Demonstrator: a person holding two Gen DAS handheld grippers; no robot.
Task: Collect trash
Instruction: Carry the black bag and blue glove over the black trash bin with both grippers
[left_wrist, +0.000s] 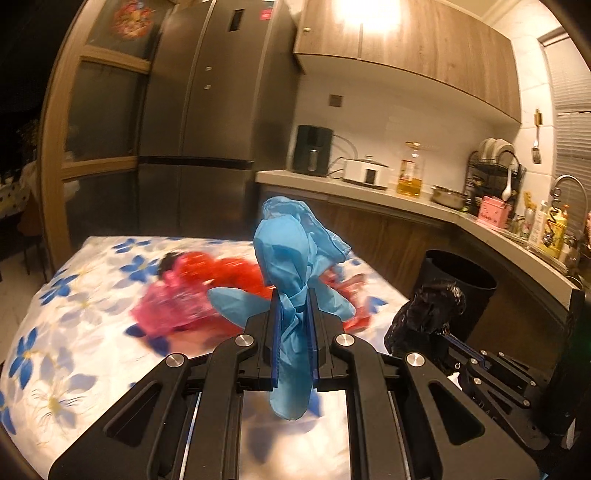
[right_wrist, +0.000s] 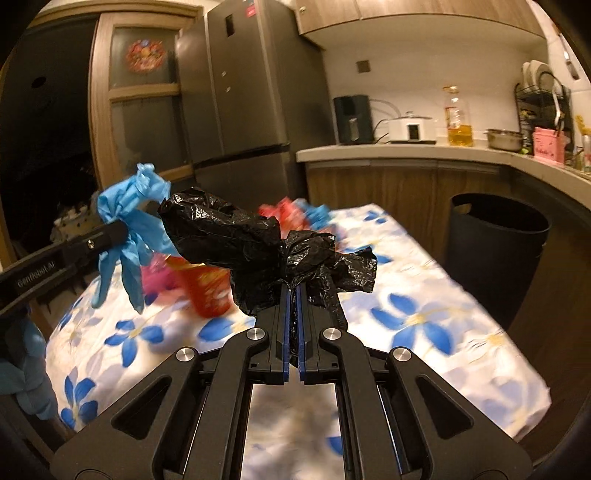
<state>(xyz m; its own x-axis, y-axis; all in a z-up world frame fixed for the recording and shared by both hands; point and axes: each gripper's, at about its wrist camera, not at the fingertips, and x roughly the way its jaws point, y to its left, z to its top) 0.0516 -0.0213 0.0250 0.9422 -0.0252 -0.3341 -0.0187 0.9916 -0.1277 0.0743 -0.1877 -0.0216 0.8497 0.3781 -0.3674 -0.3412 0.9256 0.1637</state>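
While left tongs (left_wrist: 293, 299) clamp blue glove (left_wrist: 291, 254), right tongs (right_wrist: 293, 291) clamp black bag (right_wrist: 258, 240); right view alone shows gloved hand (right_wrist: 26, 369).

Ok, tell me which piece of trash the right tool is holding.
The crumpled black plastic bag, pinched in the right tool. The left tool grips the blue rubber glove; red wrappers lie on the table.

Warm dim indoor light, ceiling lamp glare (left_wrist: 369, 11) upper centre, motion-blurred tablecloth (right_wrist: 424, 317) ahead of fingers, fisheye-bent dark edges.

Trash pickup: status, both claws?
Left claw shut on blue glove. Right claw shut on black bag. Red wrappers still on table. Black bin unobstructed.
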